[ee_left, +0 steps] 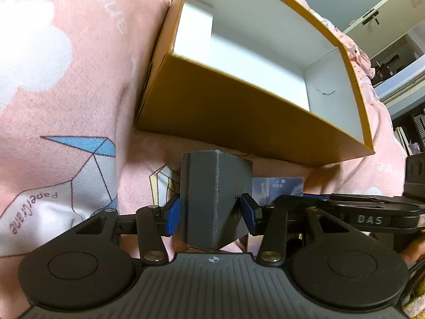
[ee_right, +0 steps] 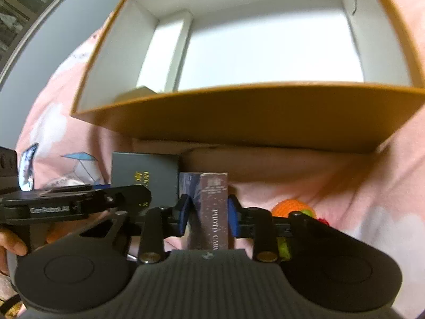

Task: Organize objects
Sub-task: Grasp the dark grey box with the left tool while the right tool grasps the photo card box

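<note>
**Both grippers clamped on small boxes in front of the open carton**

The left gripper [ee_left: 212, 212] has its blue pads [ee_left: 172, 216] pressed against the two sides of a dark grey rectangular box [ee_left: 212, 199], jaws about half open around it. The box stands upright with one corner edge facing the camera, just in front of the large open cardboard carton [ee_left: 225, 111], brown outside and white inside. The carton rests on a pink blanket with white cloud and paper-crane prints [ee_left: 66, 93].

The right gripper [ee_right: 208, 216] is closed narrowly on a slim brownish speckled box lettered "PHOTO CARD" [ee_right: 214, 207], held upright on end between the blue pads [ee_right: 233, 219]. It sits just beside the grey box, near the carton's front wall.

Inside the carton a flat white box [ee_right: 164, 50] lies against its left wall. An orange and green knitted item [ee_right: 292, 207] lies on the blanket, partly hidden behind the right gripper's linkage. A person's fingers [ee_right: 12, 242] wrap the left gripper's handle.
</note>
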`<state>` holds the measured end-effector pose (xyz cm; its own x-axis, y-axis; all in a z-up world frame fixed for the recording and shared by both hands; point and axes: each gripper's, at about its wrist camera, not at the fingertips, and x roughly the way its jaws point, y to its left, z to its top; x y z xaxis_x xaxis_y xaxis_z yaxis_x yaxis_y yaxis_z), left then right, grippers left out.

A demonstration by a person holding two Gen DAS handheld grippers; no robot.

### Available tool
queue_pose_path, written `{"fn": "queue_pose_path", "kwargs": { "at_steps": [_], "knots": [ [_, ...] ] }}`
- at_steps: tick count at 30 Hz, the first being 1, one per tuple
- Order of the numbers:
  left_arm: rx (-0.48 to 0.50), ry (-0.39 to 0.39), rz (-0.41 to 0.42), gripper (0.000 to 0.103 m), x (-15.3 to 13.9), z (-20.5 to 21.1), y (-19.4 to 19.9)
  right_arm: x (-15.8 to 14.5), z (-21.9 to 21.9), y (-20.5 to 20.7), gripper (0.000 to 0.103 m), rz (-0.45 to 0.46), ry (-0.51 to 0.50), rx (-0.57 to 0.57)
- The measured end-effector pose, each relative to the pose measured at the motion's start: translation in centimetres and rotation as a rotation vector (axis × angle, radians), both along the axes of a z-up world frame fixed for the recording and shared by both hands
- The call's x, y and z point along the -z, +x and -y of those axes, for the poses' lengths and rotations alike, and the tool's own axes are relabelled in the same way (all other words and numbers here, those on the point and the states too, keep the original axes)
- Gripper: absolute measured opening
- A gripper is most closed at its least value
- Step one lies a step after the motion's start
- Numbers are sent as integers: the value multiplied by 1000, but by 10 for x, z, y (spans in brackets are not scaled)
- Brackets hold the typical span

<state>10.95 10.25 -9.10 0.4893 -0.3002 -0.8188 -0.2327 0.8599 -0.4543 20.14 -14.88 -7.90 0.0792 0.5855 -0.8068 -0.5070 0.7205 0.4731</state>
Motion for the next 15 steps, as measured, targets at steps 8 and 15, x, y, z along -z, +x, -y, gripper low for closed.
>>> {"fn": "queue_pose_path", "kwargs": {
  "at_steps": [8,15],
  "knots": [
    [17,35,126,44,-29,9,-15,-49,13,-21,25,159,15,19],
    [51,28,235,44,-65,19,-26,-89,40,-35,25,238,77,41]
  ]
}}
